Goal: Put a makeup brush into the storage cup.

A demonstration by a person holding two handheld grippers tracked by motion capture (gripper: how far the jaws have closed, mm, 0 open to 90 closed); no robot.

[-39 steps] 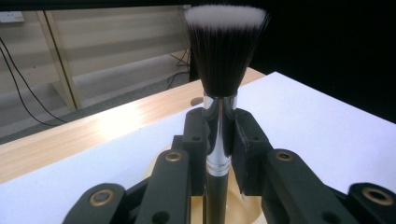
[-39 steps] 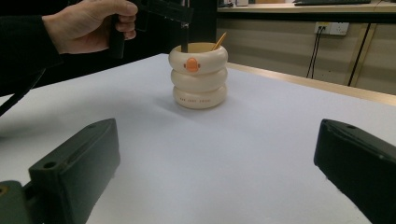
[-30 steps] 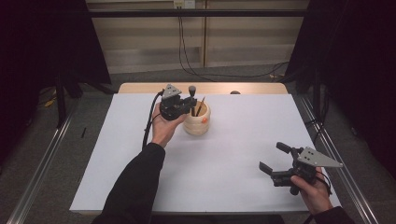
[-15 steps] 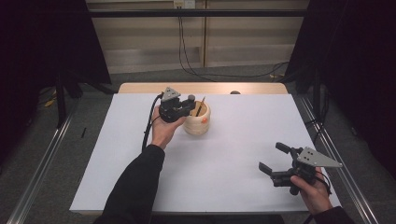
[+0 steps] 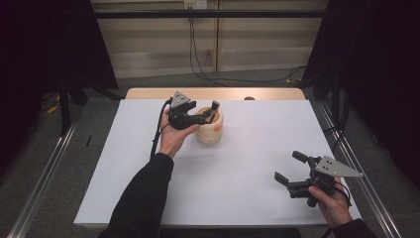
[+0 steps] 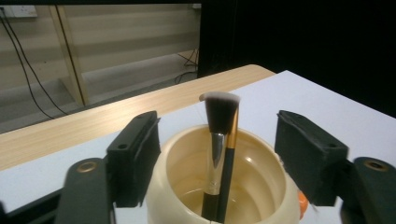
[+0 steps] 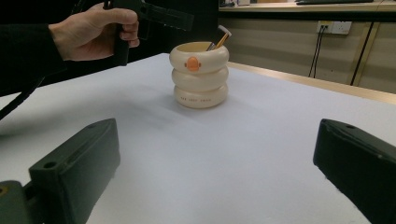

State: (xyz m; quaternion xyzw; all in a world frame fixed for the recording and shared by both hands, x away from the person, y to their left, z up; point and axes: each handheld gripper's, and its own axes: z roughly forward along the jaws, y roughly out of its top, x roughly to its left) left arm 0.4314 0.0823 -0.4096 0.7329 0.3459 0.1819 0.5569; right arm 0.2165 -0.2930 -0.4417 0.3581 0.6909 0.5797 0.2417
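Brush dropped upright in the cream holder, left hand-held gripper right over it.

The left hand-held gripper (image 6: 217, 158), jaws just spread and holding nothing, flanks the makeup brush (image 6: 219, 140) standing in the holder (image 5: 209, 126) mid-counter; the right hand-held gripper (image 5: 292, 171), spread too, sits well apart.

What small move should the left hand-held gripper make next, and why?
Probably lift straight up and away. The left hand-held gripper has just been opening, with its pads apart from the brush, which stands in the cream holder with another beside it. The drop looks done.
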